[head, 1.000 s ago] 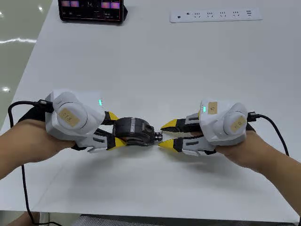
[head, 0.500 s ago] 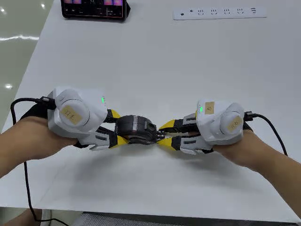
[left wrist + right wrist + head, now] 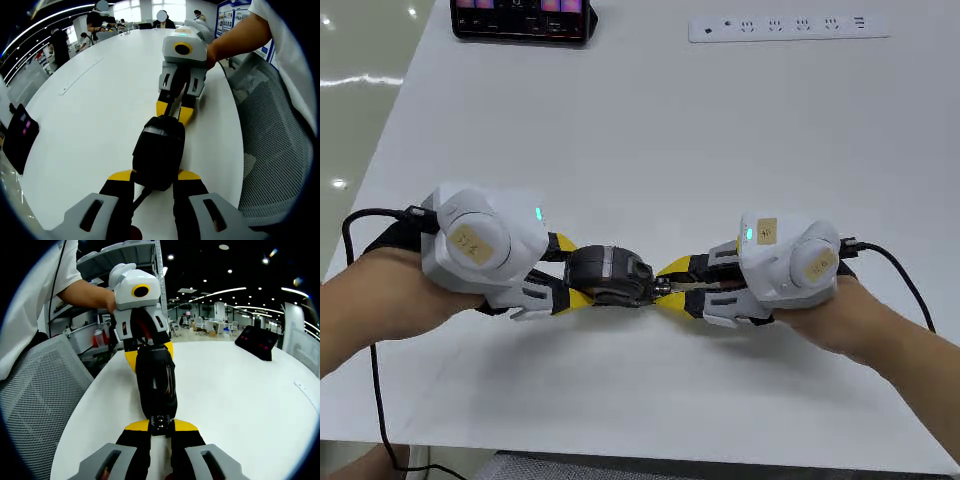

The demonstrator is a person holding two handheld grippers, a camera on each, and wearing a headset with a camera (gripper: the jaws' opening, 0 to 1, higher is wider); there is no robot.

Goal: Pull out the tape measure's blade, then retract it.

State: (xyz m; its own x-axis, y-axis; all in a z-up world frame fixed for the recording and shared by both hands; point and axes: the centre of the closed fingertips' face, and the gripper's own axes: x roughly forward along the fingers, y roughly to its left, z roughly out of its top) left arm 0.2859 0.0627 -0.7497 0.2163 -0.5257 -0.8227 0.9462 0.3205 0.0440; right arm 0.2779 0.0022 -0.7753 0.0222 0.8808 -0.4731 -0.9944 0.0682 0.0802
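A black tape measure (image 3: 606,276) lies on the white table (image 3: 650,130) between the two grippers. My left gripper (image 3: 571,272) is shut on its case, yellow tips pressed to both sides; its own view shows the tape measure (image 3: 158,153) held between them. My right gripper (image 3: 666,286) is shut on the blade's end hook at the case mouth. In the right gripper view the hook (image 3: 160,423) sits pinched between the yellow tips, with the tape measure (image 3: 156,379) just beyond. The blade is inside the case.
A dark tablet (image 3: 520,18) stands at the far left edge of the table. A white power strip (image 3: 787,27) lies at the far right. A mesh chair (image 3: 45,385) stands by the table's near edge. People are at the far end of the room.
My right gripper has closed from open onto the blade's hook. The left gripper and tape measure have stayed put; the head camera shifted slightly.
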